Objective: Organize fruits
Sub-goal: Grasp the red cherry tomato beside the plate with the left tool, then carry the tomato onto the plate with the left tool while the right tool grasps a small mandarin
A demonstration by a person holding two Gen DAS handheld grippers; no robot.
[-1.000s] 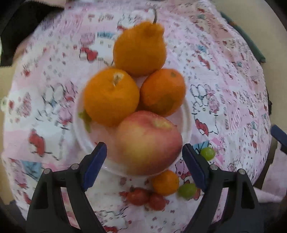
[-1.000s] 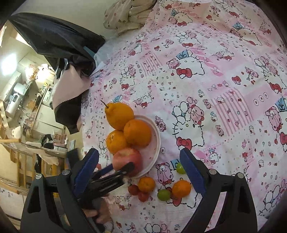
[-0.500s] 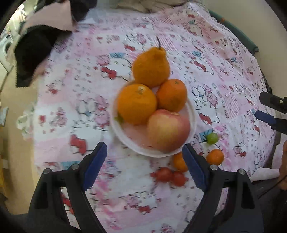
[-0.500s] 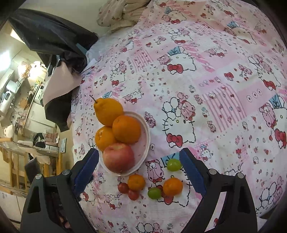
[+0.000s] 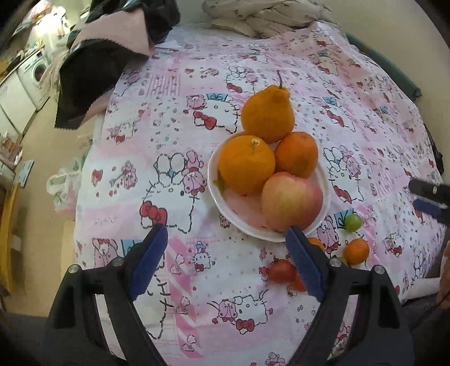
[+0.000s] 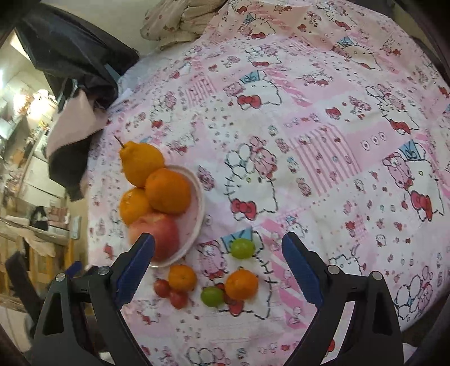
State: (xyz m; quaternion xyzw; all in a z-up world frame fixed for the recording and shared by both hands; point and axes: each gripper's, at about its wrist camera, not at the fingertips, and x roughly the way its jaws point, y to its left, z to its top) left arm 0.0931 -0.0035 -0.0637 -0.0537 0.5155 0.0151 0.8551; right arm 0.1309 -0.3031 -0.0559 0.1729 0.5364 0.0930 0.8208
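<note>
A white plate (image 5: 216, 194) (image 6: 198, 208) on the pink cartoon cloth holds a red apple (image 5: 291, 200), two oranges (image 5: 246, 163) (image 5: 296, 154) and a pear-shaped orange citrus (image 5: 267, 112). Small fruits lie on the cloth beside it: two small oranges (image 6: 182, 277) (image 6: 241, 284), two green ones (image 6: 242, 247) (image 6: 211, 295) and red tomatoes (image 6: 161, 287) (image 5: 281, 270). My left gripper (image 5: 225, 261) is open and empty, near the plate's front. My right gripper (image 6: 218, 264) is open and empty above the small fruits.
Dark and pink cloths (image 5: 107, 56) hang at the table's far left edge. A crumpled fabric pile (image 5: 264, 17) lies at the far edge. The right gripper's fingers (image 5: 430, 197) show at the right of the left wrist view.
My left gripper has pulled back and left from the plate; the apple no longer sits between its fingers. My right gripper has moved closer to the small fruits.
</note>
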